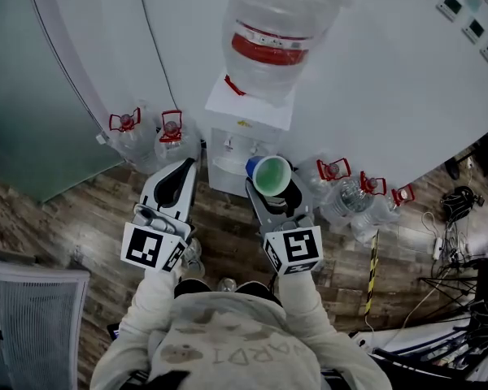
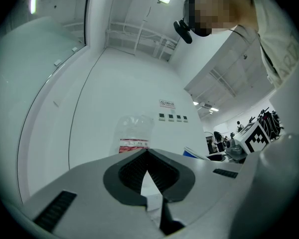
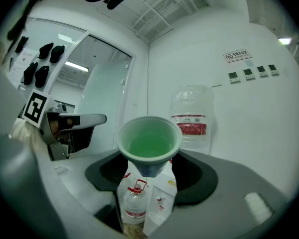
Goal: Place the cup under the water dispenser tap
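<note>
A cup [image 1: 270, 175], green inside and blue outside, sits upright between the jaws of my right gripper [image 1: 268, 190], which is shut on it. The right gripper view shows the cup [image 3: 149, 144] gripped near its base, and it looks empty. The white water dispenser [image 1: 246, 140] stands just beyond the cup against the wall, with a large clear bottle [image 1: 276, 31] on top. Its taps [image 1: 231, 145] lie a little left of the cup. My left gripper [image 1: 179, 175] hovers beside the dispenser's left side; its jaws [image 2: 148, 156] meet at the tips with nothing between them.
Spare water jugs with red handles stand on the wooden floor left of the dispenser [image 1: 127, 135] and right of it [image 1: 340, 184]. A glass partition [image 1: 32, 80] runs along the left. A mesh chair [image 1: 28, 319] is at lower left, and cables [image 1: 459, 242] lie at right.
</note>
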`<action>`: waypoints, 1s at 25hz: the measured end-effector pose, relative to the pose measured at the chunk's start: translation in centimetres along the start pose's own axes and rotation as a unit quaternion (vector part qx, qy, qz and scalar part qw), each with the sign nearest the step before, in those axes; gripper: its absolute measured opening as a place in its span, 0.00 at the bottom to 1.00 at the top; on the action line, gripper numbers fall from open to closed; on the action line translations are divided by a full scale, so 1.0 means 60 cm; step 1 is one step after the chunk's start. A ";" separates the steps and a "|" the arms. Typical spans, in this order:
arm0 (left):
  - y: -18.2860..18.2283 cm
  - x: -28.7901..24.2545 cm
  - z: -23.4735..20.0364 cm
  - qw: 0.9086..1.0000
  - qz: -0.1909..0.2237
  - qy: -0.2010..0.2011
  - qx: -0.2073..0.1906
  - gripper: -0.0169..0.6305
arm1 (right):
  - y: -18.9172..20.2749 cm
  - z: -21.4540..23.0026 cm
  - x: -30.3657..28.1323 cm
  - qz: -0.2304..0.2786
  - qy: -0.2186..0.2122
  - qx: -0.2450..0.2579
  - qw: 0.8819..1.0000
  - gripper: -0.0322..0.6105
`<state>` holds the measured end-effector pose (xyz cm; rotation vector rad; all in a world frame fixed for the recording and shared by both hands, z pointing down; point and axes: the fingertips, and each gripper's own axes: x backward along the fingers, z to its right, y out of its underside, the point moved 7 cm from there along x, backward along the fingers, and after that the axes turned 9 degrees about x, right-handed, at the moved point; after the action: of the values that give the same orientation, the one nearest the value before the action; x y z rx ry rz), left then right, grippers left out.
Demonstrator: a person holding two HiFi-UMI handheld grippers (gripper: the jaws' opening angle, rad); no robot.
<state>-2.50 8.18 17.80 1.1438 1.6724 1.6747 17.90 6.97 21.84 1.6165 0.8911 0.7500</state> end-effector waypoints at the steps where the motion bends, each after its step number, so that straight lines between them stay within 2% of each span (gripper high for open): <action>1: 0.001 -0.007 -0.010 1.000 -0.001 0.002 0.000 0.04 | 0.002 0.001 -0.012 -0.002 0.001 -0.001 1.000 0.49; 13: 0.010 -0.117 -0.161 0.999 -0.008 0.034 0.009 0.04 | 0.022 0.015 -0.174 -0.020 0.029 -0.006 0.999 0.49; 20: 0.022 -0.178 -0.234 0.998 -0.015 0.064 0.018 0.04 | 0.035 0.026 -0.251 -0.024 0.057 -0.016 0.998 0.49; 25: 0.036 -0.215 -0.278 0.996 -0.023 0.080 0.025 0.04 | 0.053 0.027 -0.298 -0.040 0.062 -0.013 0.997 0.49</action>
<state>-9.25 -11.84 19.08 1.0094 1.8337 1.7445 10.50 -9.54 24.21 1.5159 1.0240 0.8090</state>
